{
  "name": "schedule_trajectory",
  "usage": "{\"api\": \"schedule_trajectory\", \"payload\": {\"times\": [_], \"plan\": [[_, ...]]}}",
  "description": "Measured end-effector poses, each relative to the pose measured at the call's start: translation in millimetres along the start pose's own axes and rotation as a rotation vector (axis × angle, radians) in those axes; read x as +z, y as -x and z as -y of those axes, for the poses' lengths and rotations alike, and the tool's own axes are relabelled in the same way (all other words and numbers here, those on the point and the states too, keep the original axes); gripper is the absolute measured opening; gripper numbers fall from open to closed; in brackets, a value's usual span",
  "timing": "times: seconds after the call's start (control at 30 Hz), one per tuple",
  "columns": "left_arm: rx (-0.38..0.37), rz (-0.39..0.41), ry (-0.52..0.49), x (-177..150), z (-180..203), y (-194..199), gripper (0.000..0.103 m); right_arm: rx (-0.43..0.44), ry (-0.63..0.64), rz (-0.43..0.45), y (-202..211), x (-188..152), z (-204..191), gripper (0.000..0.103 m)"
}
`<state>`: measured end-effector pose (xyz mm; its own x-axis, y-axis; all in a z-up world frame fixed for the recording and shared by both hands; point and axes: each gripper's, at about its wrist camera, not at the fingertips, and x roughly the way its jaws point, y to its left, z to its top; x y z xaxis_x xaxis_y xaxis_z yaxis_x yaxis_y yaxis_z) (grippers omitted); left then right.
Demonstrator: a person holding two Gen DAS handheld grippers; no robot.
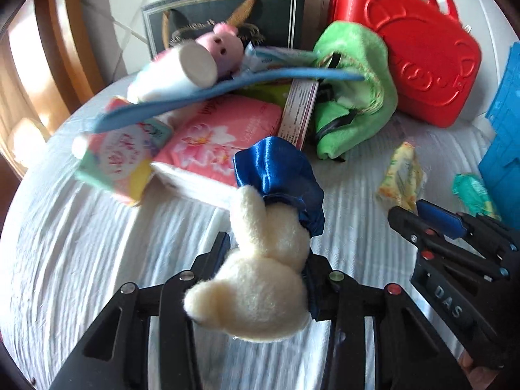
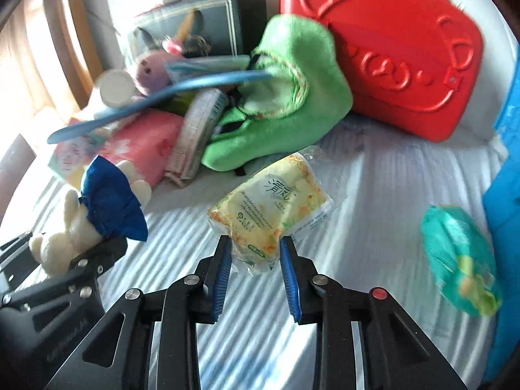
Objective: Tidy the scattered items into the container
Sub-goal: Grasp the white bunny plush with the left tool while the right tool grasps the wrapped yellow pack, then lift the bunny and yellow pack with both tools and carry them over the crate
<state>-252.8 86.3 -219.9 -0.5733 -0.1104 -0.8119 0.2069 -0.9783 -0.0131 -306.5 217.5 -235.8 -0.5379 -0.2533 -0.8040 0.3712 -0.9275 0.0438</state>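
Left wrist view: my left claw (image 1: 269,260) is clamped on one cream plush bear (image 1: 260,279) in a blue skirt, bottom centre. On the right wrist view, my right claw (image 2: 255,253) pinches one yellow tissue pack (image 2: 273,208), mid-frame. One teal pack (image 2: 458,256) lies at right, one red case (image 2: 406,48) upper right, blue container (image 2: 507,195) at the right edge.

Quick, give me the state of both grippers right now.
Left gripper: shut on the cream plush toy in blue satin.
Right gripper: shut on the yellow tissue pack.
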Motion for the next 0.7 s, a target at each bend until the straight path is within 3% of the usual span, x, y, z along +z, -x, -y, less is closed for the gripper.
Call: {"api": "schedule_trajectory", "payload": {"times": [0.17, 0.7], "plan": [[0.002, 0.071, -0.002, 1, -32, 59, 0.04, 0.002, 0.019, 0.081, 67, 0, -20, 0.029], [0.025, 0.299, -0.008, -33, -21, 268, 0.04, 0.049, 0.06, 0.348, 286, -41, -45, 0.029]]}}
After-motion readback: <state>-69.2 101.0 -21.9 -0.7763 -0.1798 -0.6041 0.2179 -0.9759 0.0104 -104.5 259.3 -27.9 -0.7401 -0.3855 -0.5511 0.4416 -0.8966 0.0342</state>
